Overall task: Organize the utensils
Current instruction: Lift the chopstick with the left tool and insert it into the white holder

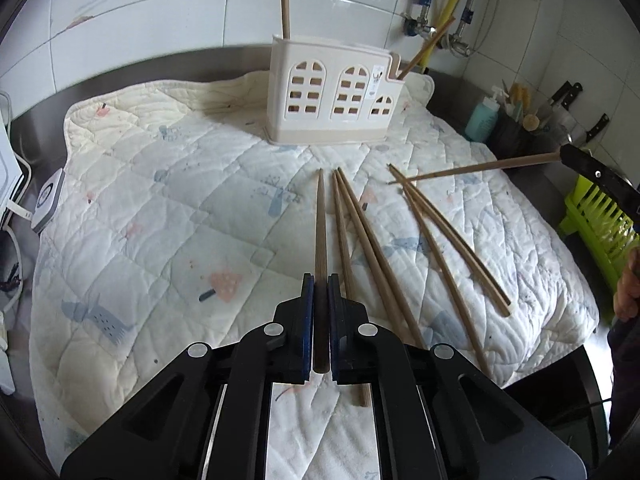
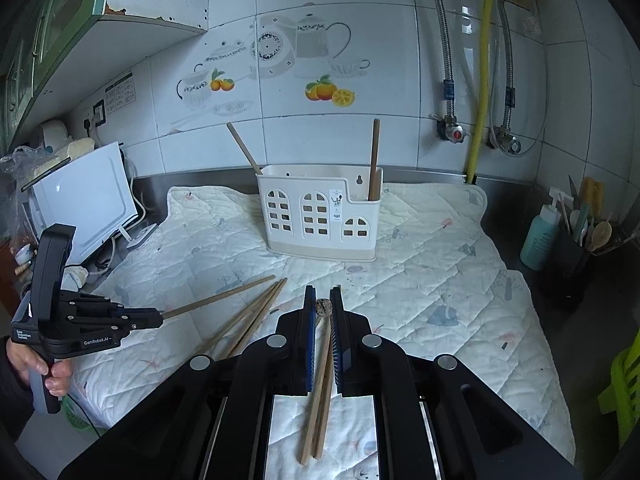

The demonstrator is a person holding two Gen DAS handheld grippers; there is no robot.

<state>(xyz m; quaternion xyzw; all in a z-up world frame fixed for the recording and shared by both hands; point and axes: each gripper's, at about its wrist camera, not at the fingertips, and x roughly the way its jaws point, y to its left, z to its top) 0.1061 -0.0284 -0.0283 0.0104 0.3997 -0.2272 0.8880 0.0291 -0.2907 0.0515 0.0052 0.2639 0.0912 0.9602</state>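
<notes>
Chopsticks are split between my two grippers, the quilted mat and the holder: my left gripper [image 1: 319,280] is pinched tight on one chopstick [image 1: 320,216] that runs straight ahead from its jaws, tip lifted toward the cream utensil holder [image 1: 330,96] standing farther ahead on the quilted mat [image 1: 160,200]. Just to the right of that gripper three loose chopsticks [image 1: 360,236] lie fanned on the mat, and farther right another loose pair [image 1: 440,236] lies crossing at its far end. My right gripper [image 2: 323,294] is pressed together on the butt of a second chopstick [image 1: 480,168], whose round end shows between its pads in the right wrist view; from the left wrist view that stick reaches in from the right, its tip hanging over the far end of the loose pair. Below the right gripper's jaws I see that pair [image 2: 320,392] lying on the mat. The holder already has one chopstick upright in its far-left compartment [image 1: 285,0] and one leaning [image 1: 428,46] in the low right-hand pocket. Ahead and right of the right gripper, off the mat, stand a teal bottle [image 2: 540,236] and a dark pot of kitchen tools [image 2: 572,256]; a green rack [image 1: 600,220] sits at the right edge. To the left of the mat sit a white appliance [image 2: 84,200] and its cables.
</notes>
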